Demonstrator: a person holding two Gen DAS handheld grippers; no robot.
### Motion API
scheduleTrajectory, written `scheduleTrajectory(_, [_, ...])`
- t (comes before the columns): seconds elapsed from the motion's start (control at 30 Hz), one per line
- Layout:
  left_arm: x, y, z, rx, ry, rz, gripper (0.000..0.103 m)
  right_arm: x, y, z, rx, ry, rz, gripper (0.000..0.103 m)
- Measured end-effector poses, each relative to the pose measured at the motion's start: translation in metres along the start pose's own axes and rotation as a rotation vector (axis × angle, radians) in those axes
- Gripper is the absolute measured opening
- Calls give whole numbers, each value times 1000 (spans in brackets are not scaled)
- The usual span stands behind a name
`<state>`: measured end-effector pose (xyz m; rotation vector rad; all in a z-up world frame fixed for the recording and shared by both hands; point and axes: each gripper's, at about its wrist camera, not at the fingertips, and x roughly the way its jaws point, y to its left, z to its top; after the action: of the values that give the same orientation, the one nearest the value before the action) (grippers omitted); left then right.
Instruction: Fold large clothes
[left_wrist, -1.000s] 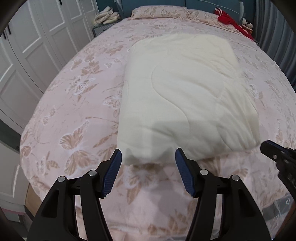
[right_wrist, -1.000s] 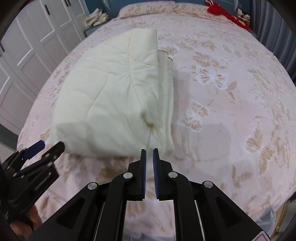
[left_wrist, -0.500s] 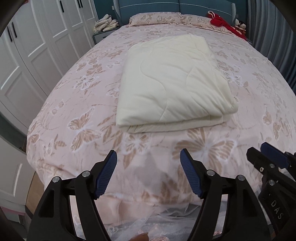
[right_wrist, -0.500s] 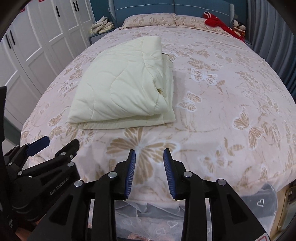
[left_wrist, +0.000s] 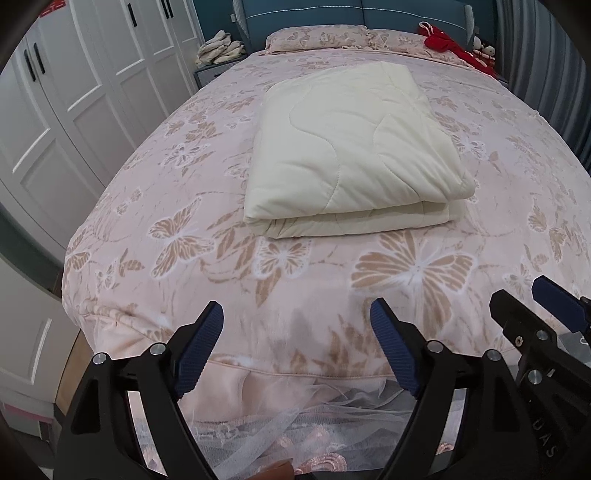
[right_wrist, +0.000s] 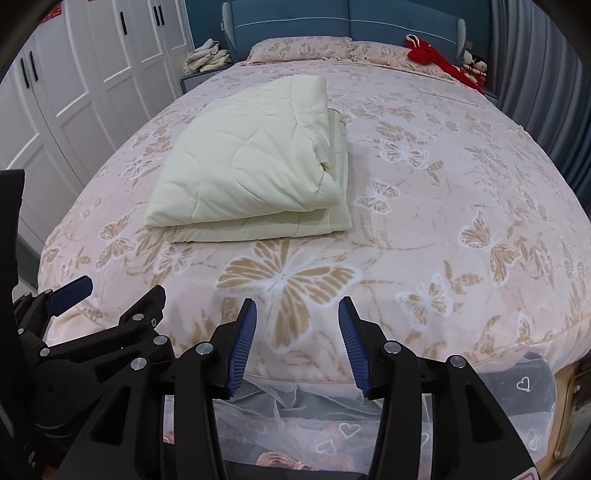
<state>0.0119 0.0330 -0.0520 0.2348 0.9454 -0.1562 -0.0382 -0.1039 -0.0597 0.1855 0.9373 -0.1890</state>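
A cream quilted blanket (left_wrist: 351, 155) lies folded into a thick rectangle on the pink butterfly bedspread (left_wrist: 207, 206); it also shows in the right wrist view (right_wrist: 255, 166). My left gripper (left_wrist: 297, 325) is open and empty, held back over the foot edge of the bed, apart from the blanket. My right gripper (right_wrist: 297, 317) is open and empty, also at the foot edge. Each gripper shows at the side of the other's view: the right one (left_wrist: 528, 310) and the left one (right_wrist: 107, 299).
White wardrobe doors (left_wrist: 74, 92) stand along the left. A blue headboard (right_wrist: 351, 22), pillows (right_wrist: 299, 48) and a red garment (right_wrist: 432, 55) are at the far end. A nightstand with folded cloth (right_wrist: 205, 59) is far left. Grey curtains (right_wrist: 546, 74) hang on the right.
Both grippers have pulled back from the blanket to the foot of the bed. The right gripper has opened from shut. The blanket lies still, folded.
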Motion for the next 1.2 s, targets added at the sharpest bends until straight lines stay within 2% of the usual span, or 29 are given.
scheduleTrajectory(0.6, [-5, -1, -11, 5, -17, 18, 79, -5, 0, -11, -1, -13, -25, 47])
scheduleTrajectory(1.2, [-11, 3, -15, -13, -28, 5, 79, -13, 4, -13, -4, -27, -50, 48])
